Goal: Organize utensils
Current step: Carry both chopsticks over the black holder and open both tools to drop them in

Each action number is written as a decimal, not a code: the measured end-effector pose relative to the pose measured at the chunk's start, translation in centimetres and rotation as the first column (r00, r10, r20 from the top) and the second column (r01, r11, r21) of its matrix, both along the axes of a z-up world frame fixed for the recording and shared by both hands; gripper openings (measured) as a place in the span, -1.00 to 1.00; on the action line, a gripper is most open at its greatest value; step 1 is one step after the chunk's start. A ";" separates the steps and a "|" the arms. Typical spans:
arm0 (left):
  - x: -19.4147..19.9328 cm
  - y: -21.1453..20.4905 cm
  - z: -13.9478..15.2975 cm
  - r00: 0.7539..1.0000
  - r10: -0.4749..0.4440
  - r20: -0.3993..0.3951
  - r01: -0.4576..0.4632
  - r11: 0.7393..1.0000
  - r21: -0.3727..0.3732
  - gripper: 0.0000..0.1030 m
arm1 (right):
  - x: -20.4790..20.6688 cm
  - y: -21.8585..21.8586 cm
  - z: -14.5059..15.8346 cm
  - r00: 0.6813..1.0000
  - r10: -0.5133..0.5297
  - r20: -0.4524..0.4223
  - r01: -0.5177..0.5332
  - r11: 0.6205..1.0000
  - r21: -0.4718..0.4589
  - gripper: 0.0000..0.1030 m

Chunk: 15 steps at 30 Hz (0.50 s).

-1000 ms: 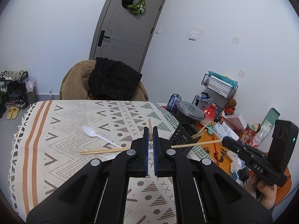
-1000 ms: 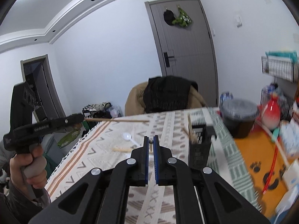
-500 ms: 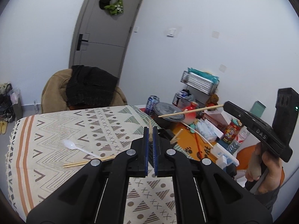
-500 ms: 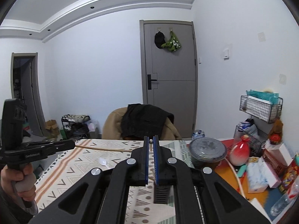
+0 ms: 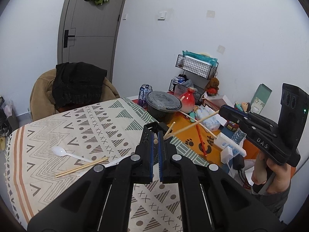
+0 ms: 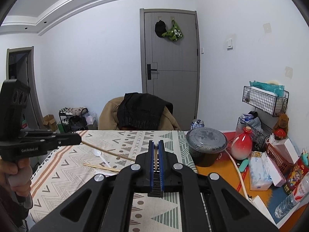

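Observation:
My left gripper (image 5: pixel 155 135) is shut on a wooden chopstick (image 6: pixel 108 150), seen end-on between its pads and slanting over the cloth in the right wrist view. My right gripper (image 6: pixel 155 145) is shut on another chopstick (image 5: pixel 191 124), which slants down toward the black slotted utensil holder (image 5: pixel 149 130). One more chopstick (image 5: pixel 170 129) leans in the holder. A pair of chopsticks (image 5: pixel 81 166) and a white plastic spoon (image 5: pixel 66 152) lie on the patterned tablecloth (image 5: pixel 58 131).
A black lidded bowl (image 5: pixel 163 106), a red-white vase (image 5: pixel 187 100), a drink can (image 5: pixel 143 95), tissue packs and a white power strip (image 5: pixel 229 145) crowd the orange mat to the right. A chair with a dark jacket (image 5: pixel 77 85) stands behind the table.
My right gripper has come down and tilted its chopstick from level to slanting toward the holder. My left gripper has shifted over the holder, still holding its chopstick.

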<state>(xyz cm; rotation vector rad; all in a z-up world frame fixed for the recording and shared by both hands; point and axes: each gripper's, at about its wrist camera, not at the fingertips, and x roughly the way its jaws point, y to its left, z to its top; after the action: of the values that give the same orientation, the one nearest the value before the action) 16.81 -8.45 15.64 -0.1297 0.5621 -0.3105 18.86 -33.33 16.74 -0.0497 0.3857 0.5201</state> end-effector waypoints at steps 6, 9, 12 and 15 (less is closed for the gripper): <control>1.6 -0.8 1.1 1.000 -0.005 0.008 0.004 1.000 0.019 -0.90 | 1.2 0.0 0.0 1.000 -0.007 -0.009 0.007 1.000 -0.003 -0.89; 2.4 -1.1 1.4 1.000 -0.016 0.004 0.016 0.999 0.027 -0.90 | 2.0 0.2 0.1 1.000 -0.003 -0.021 0.003 1.000 -0.010 -0.89; 3.3 -1.5 1.5 1.000 -0.020 -0.007 0.020 0.999 0.042 -0.90 | 2.8 0.6 -0.1 0.999 0.008 -0.033 -0.009 1.000 -0.021 -0.89; 4.5 -1.8 1.4 0.999 -0.021 -0.026 0.022 0.999 0.047 -0.90 | 3.9 1.0 -0.4 0.999 0.015 -0.048 -0.016 0.999 -0.029 -0.89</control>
<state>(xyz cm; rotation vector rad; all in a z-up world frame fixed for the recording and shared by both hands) 21.34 -10.27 17.04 -0.0823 0.5955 -0.3168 22.76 -32.33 16.38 -0.0684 0.4398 0.5318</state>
